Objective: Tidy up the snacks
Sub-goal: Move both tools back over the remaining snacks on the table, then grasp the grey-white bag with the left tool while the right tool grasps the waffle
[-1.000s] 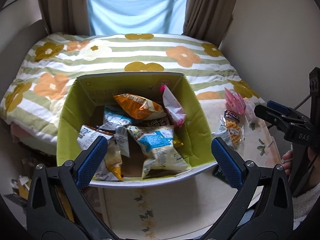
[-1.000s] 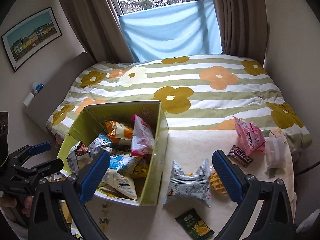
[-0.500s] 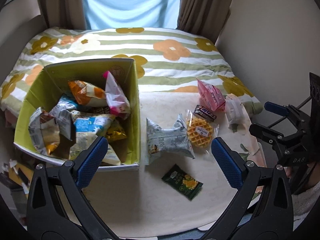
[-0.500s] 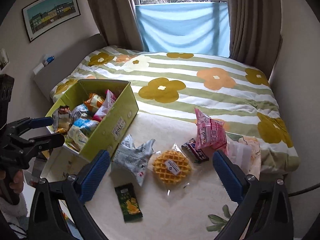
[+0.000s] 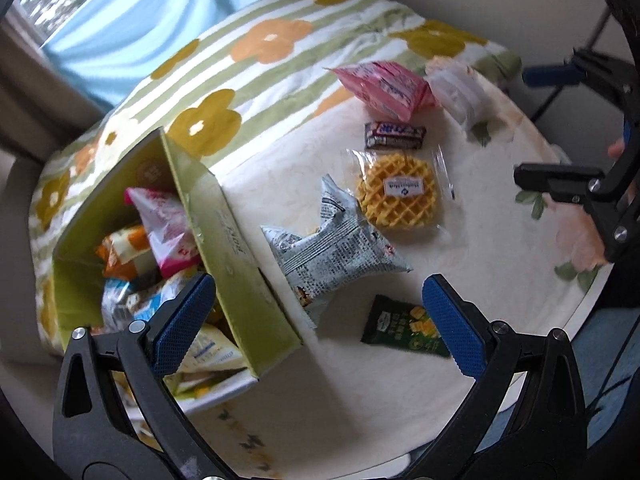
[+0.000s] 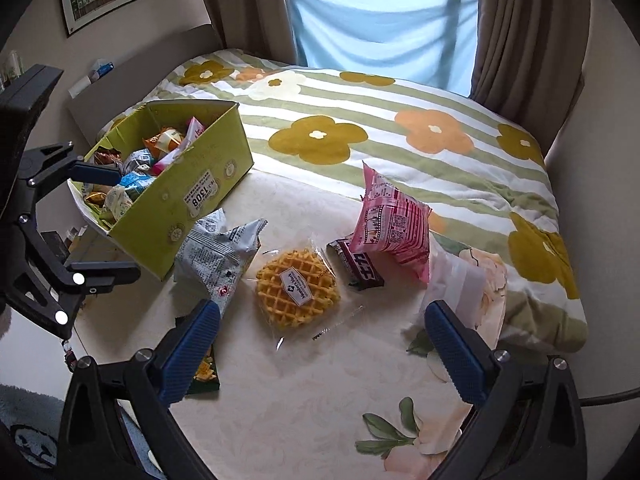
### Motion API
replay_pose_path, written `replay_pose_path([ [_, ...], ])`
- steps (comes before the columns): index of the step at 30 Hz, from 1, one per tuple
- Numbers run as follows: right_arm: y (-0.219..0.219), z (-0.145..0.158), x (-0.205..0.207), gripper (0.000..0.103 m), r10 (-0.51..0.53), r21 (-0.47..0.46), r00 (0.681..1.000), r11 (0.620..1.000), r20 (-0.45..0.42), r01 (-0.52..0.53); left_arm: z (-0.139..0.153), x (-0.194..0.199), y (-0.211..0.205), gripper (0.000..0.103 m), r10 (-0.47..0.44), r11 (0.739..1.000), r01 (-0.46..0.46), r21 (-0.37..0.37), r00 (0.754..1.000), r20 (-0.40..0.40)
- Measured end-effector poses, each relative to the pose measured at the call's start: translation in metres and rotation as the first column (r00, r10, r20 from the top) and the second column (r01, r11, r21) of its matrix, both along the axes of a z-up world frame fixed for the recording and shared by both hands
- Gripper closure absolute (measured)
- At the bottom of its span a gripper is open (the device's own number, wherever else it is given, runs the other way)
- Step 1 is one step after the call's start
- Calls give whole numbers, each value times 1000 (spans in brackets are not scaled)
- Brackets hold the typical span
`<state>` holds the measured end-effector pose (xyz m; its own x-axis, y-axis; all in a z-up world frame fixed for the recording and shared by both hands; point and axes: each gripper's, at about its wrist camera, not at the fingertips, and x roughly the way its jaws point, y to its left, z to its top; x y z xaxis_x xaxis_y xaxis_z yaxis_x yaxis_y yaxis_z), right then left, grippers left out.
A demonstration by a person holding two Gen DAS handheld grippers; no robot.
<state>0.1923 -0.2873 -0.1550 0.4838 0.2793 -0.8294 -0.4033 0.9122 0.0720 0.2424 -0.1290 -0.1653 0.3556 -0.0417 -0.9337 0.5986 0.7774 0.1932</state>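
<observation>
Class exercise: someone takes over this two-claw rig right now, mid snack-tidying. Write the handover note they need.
Left claw: open, empty, hovering between the green box and the loose snacks.
Right claw: open, empty, above the waffle.
Done: several packets already sit in the box.
Left on the table: grey newsprint bag against the box, waffle, chocolate bar, pink bag, white packet, dark green packet.
Next, probably: grasp the waffle or grey bag and put it into the box.

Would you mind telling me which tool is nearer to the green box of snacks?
Left. The left tool hovers at the green box, one finger over it; the right tool hovers near the waffle, apart from the box.
</observation>
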Motion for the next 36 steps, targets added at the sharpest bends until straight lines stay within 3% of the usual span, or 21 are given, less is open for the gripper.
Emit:
replay_pose_path([
  [3,1,-13,7,1,-3,4,1000,1000,-24,3,-25,11,-15,0,-121,987,128,96,990,-71],
  [7,5,-29,15,1,20,-14,999,1000,-45,-21,-60,22,-29,0,-231,940,261,221,961,-152],
  [12,16,-50,20,1,52,-79,997,995,-54,-57,-90,38,-37,0,-283,907,342,247,927,-244],
  [16,31,-72,22,1,142,-125,988,981,-62,-149,-108,44,-41,0,-300,888,377,263,909,-290],
  [20,40,-91,29,1,213,-143,974,964,-80,-223,-118,50,-42,1,-303,888,390,245,896,-325],
  [25,45,-100,38,1,268,-144,960,950,-78,-277,-121,52,-45,10,-287,883,386,267,894,-345],
  [32,54,-111,47,1,317,-133,944,936,-88,-326,-118,60,-41,42,-281,884,377,275,901,-331],
  [36,62,-115,50,1,350,-133,932,924,-94,-360,-115,66,-33,45,-262,906,347,241,908,-326],
])
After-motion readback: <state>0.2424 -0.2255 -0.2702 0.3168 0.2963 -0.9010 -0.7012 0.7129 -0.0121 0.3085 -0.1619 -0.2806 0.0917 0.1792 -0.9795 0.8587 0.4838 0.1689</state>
